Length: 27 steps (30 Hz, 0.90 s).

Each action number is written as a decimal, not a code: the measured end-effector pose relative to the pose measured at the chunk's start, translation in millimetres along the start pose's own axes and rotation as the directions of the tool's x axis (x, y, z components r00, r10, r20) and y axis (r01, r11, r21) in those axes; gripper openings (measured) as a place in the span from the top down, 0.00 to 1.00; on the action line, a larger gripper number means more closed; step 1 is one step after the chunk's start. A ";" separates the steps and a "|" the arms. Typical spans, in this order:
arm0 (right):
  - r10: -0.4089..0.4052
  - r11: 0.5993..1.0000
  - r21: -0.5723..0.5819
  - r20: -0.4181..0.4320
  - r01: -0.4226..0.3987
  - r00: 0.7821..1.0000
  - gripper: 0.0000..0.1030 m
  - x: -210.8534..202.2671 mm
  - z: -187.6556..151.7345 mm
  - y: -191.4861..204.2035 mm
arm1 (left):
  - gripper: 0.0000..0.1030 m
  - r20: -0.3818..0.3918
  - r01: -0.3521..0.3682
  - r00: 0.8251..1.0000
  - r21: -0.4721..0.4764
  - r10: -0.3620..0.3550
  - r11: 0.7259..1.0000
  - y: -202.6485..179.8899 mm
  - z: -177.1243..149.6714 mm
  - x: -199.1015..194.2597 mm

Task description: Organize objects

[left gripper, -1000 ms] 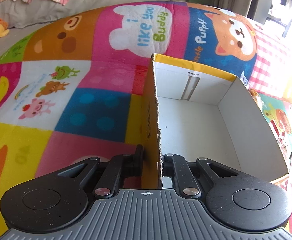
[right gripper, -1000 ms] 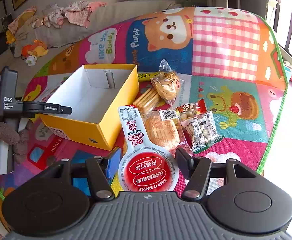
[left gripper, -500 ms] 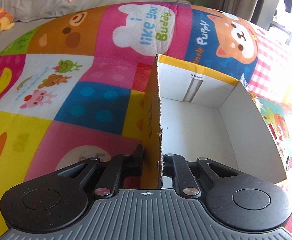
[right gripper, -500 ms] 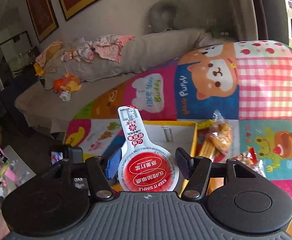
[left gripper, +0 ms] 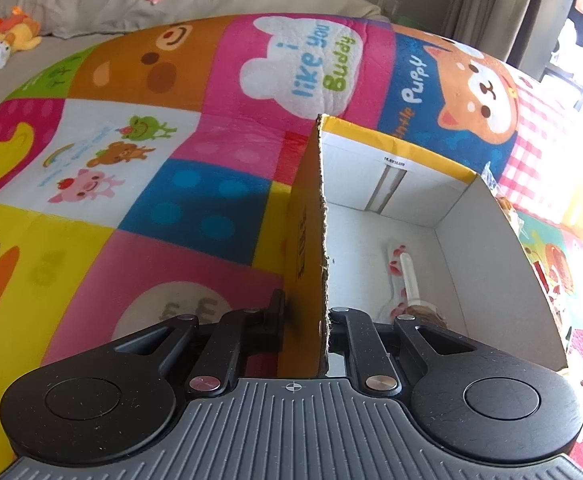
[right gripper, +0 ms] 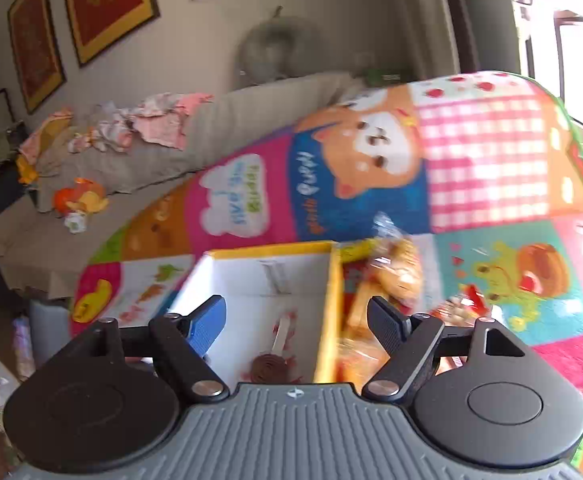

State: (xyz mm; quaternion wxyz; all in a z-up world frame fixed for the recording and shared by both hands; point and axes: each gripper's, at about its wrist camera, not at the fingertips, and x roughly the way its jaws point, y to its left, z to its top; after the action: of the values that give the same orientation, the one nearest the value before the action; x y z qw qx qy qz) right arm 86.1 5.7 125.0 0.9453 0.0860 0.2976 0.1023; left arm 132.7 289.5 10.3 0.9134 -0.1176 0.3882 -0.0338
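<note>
Your left gripper [left gripper: 305, 320] is clamped on the near wall of the yellow box [left gripper: 303, 240], 1 finger outside and 1 inside. Your right gripper [right gripper: 297, 324] hangs above that box with its fingers spread, grasping nothing. The lollipop packet [left gripper: 405, 280] lies flat on the box floor, round end nearest you. Just right of the box sit the snack bags [right gripper: 391, 276]. Box and bags rest on the cartoon play mat [left gripper: 179, 192], with a grey sofa [right gripper: 219, 128] beyond.
</note>
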 end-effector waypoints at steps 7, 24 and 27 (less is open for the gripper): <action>-0.148 0.989 -0.036 -0.064 0.146 0.987 0.23 36.0 20.5 -55.0 | 0.88 0.002 -0.033 0.999 -0.021 0.033 0.999 14.9 -0.2 -8.1; 0.054 0.914 0.388 -0.406 0.119 0.912 0.48 238.9 86.3 -43.3 | 0.87 -0.003 -0.017 1.000 -0.035 0.017 0.999 34.8 -4.1 -18.4; 0.016 0.892 0.411 -0.442 0.187 0.897 0.48 261.4 90.9 -42.6 | 0.87 -0.003 -0.008 1.000 -0.037 0.008 0.999 35.7 -4.9 -18.7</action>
State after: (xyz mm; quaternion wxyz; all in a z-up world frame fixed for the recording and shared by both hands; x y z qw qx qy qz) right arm 354.5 19.3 46.4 0.8140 0.2604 0.5191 0.0056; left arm 115.2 326.1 11.6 0.9107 -0.1327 0.3904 -0.0233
